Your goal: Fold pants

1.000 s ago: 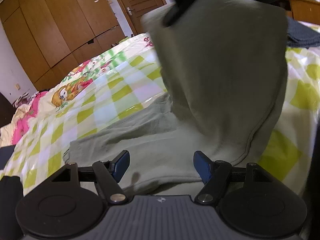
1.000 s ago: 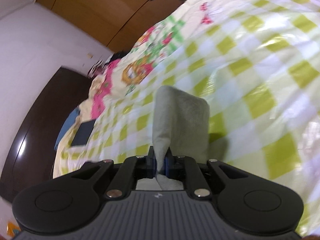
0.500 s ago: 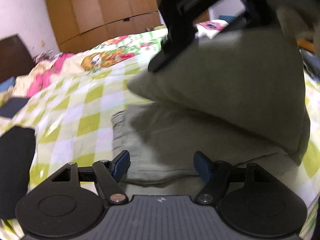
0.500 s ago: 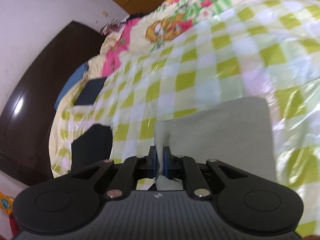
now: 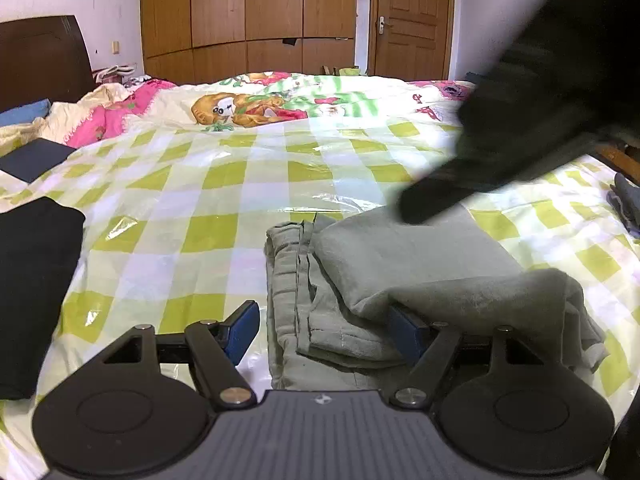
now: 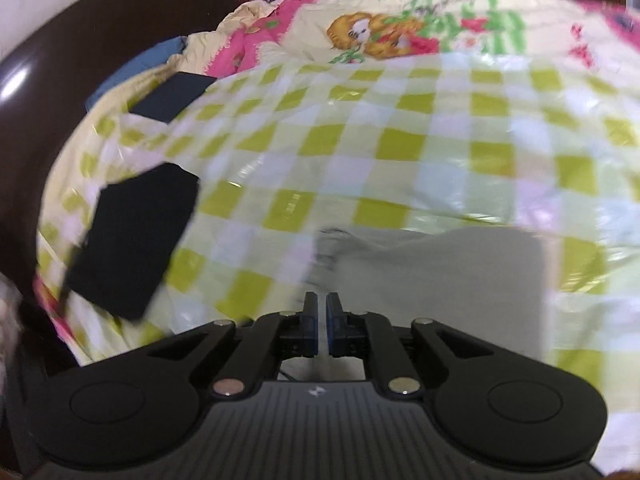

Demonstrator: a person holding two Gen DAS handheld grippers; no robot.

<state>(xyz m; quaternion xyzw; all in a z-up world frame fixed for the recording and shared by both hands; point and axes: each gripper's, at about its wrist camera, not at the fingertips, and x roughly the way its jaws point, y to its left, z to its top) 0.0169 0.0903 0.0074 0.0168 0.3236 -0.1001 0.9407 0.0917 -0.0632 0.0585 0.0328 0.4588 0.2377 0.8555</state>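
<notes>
The grey-green pants [image 5: 404, 276] lie folded on the checked bed cover, the top layer laid over the lower one. My left gripper [image 5: 324, 330] is open at the near edge of the pants; its right finger is tucked under a fold of cloth. The right gripper's dark body [image 5: 500, 148] hovers blurred above the far right of the pants. In the right wrist view the right gripper [image 6: 322, 322] has its jaws nearly together with nothing between them, just above the pants [image 6: 440, 276].
A folded black garment [image 5: 32, 292] lies at the left, also in the right wrist view [image 6: 132, 236]. A dark blue flat item [image 5: 34, 158] lies by the pink quilt. Dark clothes [image 5: 626, 204] sit at the right. The dark headboard [image 6: 52, 92] and wardrobes [image 5: 248, 20] stand beyond.
The right gripper carried the held end of the pants down over the lower layer and let it go. The pants now lie folded; the left gripper stayed open.
</notes>
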